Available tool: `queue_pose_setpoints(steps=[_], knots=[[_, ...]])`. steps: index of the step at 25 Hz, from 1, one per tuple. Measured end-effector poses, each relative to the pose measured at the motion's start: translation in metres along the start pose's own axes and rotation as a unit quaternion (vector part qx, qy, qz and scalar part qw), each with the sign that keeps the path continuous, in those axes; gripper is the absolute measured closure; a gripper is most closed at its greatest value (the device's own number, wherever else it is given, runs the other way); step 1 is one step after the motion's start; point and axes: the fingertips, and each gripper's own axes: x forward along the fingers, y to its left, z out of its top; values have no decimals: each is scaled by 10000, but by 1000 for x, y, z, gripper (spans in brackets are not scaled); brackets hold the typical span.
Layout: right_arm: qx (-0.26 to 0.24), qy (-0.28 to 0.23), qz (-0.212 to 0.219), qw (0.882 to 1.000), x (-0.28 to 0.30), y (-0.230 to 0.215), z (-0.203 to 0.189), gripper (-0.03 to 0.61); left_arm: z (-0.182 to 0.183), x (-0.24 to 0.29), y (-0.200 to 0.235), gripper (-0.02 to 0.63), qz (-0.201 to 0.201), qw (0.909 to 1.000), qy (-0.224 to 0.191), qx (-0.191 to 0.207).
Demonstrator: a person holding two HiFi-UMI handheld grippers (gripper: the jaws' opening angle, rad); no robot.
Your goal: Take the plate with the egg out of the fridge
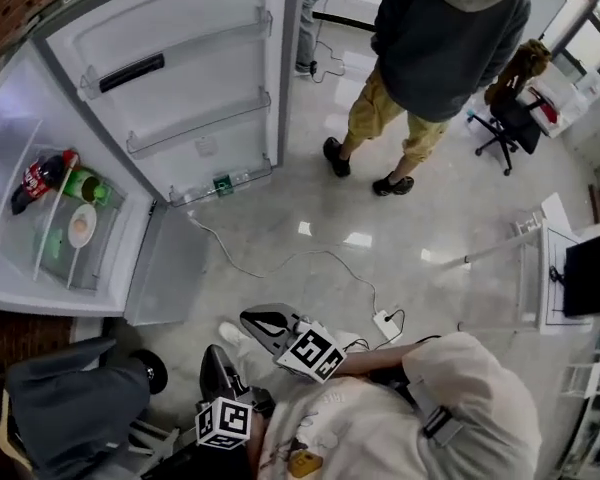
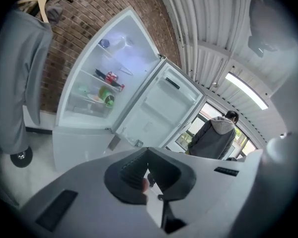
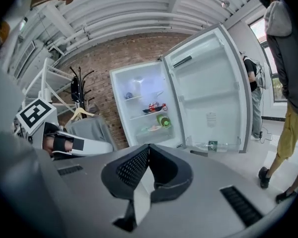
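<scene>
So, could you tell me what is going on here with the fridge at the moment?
A person holds a gripper in each hand and stands some way back from the open fridge. The left gripper and the right gripper both have their fingers together and hold nothing. The plate with the egg sits untouched on a fridge shelf beside a green bottle, with a cola bottle on the shelf above. Another person stands beyond the open door.
</scene>
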Motion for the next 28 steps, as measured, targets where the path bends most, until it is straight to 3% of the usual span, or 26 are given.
queue_pose_setpoints(steps=[8, 13, 23, 28], knots=[[-59, -101, -178, 9998, 65, -12, 43, 572, 54, 52, 35, 604, -213, 9995, 161, 171], [-294, -115, -11, 9995, 121, -2, 64, 572, 97, 67, 77, 604, 66, 9999, 25, 95], [-250, 42, 154, 9996, 217, 24, 87, 572, 173, 98, 139, 604, -81, 9998, -68, 179], [-475, 199, 180, 9985, 237, 25, 85, 572, 186, 109, 160, 604, -58, 10000, -46, 49]])
